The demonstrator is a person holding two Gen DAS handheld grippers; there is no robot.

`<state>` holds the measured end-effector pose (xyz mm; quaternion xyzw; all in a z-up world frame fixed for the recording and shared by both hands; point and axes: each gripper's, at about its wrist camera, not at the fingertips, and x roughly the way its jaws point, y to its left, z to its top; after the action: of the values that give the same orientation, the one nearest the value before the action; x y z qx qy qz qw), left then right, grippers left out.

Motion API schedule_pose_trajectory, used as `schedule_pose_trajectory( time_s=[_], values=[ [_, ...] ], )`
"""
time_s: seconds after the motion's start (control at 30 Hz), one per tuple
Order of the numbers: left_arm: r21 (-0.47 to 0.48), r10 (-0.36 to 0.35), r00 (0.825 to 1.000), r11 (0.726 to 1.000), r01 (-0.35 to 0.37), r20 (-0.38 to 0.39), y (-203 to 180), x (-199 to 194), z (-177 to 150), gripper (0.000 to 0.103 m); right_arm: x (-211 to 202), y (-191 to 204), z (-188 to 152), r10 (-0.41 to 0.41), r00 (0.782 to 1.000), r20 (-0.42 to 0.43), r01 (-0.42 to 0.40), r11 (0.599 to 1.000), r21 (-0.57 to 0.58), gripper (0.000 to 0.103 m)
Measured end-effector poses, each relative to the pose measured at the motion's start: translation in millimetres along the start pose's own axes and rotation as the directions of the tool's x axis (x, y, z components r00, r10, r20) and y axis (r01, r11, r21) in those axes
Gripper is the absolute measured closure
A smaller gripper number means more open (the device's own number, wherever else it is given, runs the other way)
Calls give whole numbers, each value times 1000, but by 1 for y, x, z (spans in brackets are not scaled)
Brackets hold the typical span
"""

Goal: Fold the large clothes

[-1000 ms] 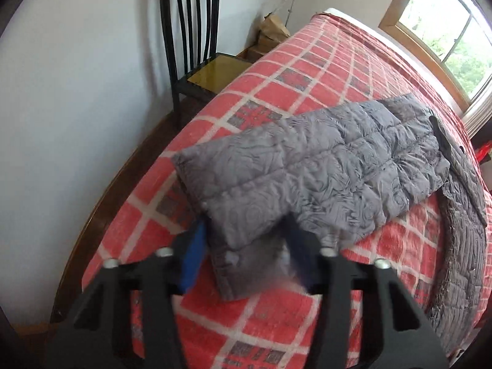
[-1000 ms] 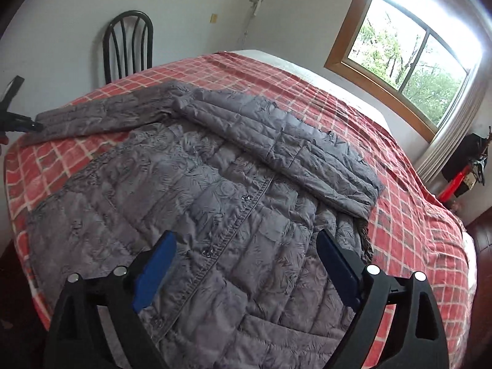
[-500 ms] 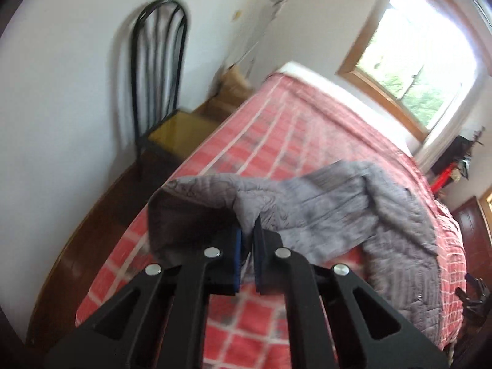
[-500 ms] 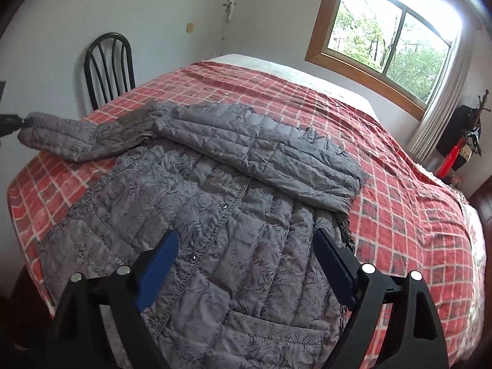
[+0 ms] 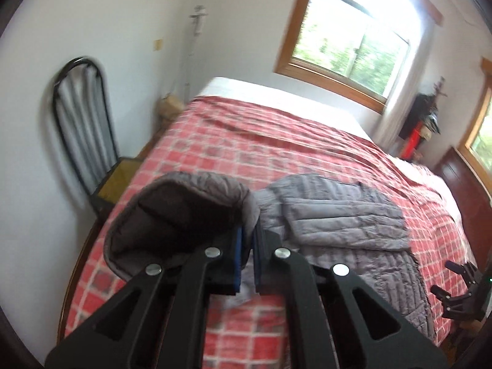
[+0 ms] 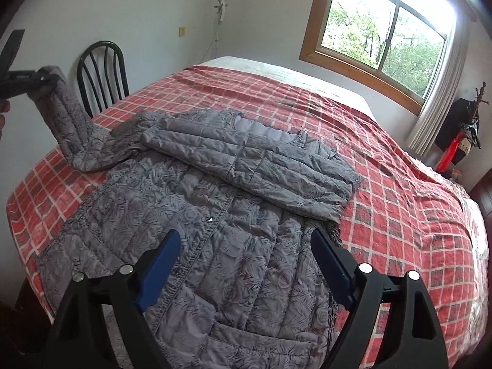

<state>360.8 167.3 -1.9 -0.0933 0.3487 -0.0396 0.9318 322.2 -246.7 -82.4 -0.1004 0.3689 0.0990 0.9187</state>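
A bed [image 6: 399, 203] under a red plaid cover is filling the white-walled room, with a wood-framed window [image 6: 381, 27] behind it and a black chair [image 6: 103, 73] standing beside it. No writing is showing clearly enough to read. A grey quilted jacket [image 6: 215, 240] is lying spread on the bed, one sleeve folded across its chest. The left gripper [image 5: 247, 250] is pinching the other sleeve's cuff [image 5: 184, 212] nearly closed, holding it above the bed's edge. The right gripper [image 6: 246, 273] is hovering wide open over the jacket's hem, gripping nothing.
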Motion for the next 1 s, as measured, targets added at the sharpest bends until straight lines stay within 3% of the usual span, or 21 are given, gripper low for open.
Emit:
schedule_pose_trajectory(
  time_s=[0.2, 0.43, 0.67, 1.0],
  values=[
    [119, -86, 995, 989, 92, -56, -84, 37, 4, 99, 15, -26, 0, -7, 1000, -24, 8, 999, 54, 18],
    [216, -126, 979, 963, 160, -163, -165, 89, -28, 100, 40, -55, 6, -23, 998, -53, 28, 995, 99, 19],
    [225, -155, 959, 952, 210, -237, -215, 130, -57, 100, 67, -82, 15, -42, 996, -83, 52, 991, 127, 19],
    [239, -125, 923, 945, 222, -365, -256, 205, -94, 100, 101, -101, 15, -50, 990, -129, 68, 988, 138, 19]
  ],
)
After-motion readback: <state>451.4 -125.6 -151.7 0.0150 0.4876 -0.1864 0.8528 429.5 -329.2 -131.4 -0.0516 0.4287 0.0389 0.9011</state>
